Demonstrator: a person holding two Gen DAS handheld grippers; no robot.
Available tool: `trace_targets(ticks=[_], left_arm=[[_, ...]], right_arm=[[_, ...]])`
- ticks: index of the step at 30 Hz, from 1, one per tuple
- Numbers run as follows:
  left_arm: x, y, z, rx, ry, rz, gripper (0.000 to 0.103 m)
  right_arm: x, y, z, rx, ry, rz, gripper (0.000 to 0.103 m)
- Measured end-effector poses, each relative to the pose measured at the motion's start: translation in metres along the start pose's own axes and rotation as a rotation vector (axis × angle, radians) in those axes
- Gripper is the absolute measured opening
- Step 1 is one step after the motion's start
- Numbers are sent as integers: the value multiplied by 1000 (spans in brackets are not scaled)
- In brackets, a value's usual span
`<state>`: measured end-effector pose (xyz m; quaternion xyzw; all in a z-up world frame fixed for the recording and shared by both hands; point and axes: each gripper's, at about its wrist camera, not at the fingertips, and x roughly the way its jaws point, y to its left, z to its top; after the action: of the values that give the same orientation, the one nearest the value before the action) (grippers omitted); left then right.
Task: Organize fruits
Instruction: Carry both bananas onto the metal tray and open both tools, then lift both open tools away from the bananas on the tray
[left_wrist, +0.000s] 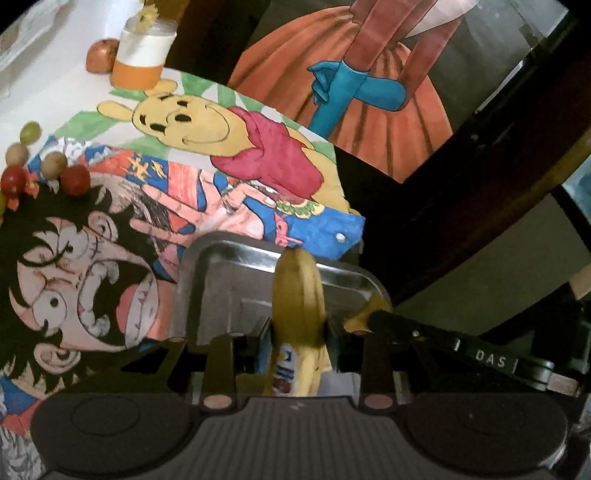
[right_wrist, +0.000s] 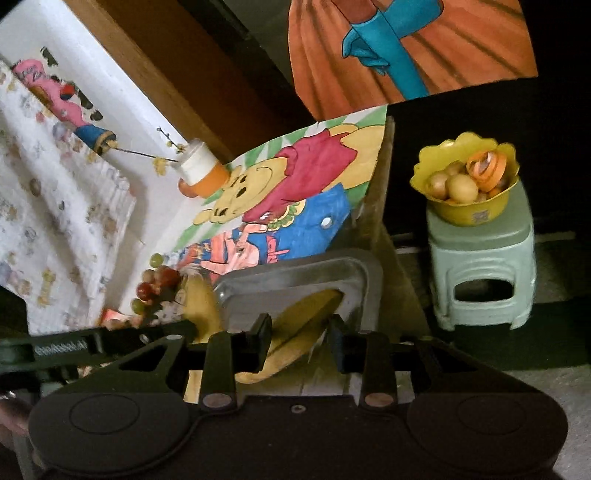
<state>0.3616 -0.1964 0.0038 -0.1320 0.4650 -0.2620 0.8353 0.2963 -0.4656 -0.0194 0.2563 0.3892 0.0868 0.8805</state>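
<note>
My left gripper (left_wrist: 299, 332) is shut on a yellow banana (left_wrist: 297, 291), its pads against both sides, over the near rim of a steel tray (left_wrist: 221, 266). In the left wrist view a second banana (left_wrist: 371, 306) shows at the tray's right corner beside a finger (left_wrist: 384, 319) of the right gripper. In the right wrist view that banana (right_wrist: 295, 325) lies slanted in the tray (right_wrist: 295, 273) between the jaws of my right gripper (right_wrist: 299, 339). The right pad stands a little off it, so the gripper is open. The left-held banana (right_wrist: 201, 302) shows at the tray's left edge.
Small round fruits (left_wrist: 48, 170), red, tan and green, lie loose on cartoon drawings left of the tray. A white and orange cup (left_wrist: 142, 51) and an orange fruit (left_wrist: 100, 56) stand farther back. A yellow bowl (right_wrist: 465, 206) of fruit sits on a green stool (right_wrist: 484, 258) at right.
</note>
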Motion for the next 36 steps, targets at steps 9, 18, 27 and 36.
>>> trace_targets(ticks=[9,18,27,36], left_arm=[[-10,-2,-8,25,-50,32,50],[-72,0,-42,101,-256,99,100],[-142,1,-96,137,-402,221,103],[-192,11,-151,131,-444,280,103]], right_arm=[[-22,30,-12,-164,-76,-17,77],[-66,72,-48,-367,-244,-71,102],[-105,106,-92,-428,-271,-74,102],[-131,130,-145,-482,-229,-92,102]])
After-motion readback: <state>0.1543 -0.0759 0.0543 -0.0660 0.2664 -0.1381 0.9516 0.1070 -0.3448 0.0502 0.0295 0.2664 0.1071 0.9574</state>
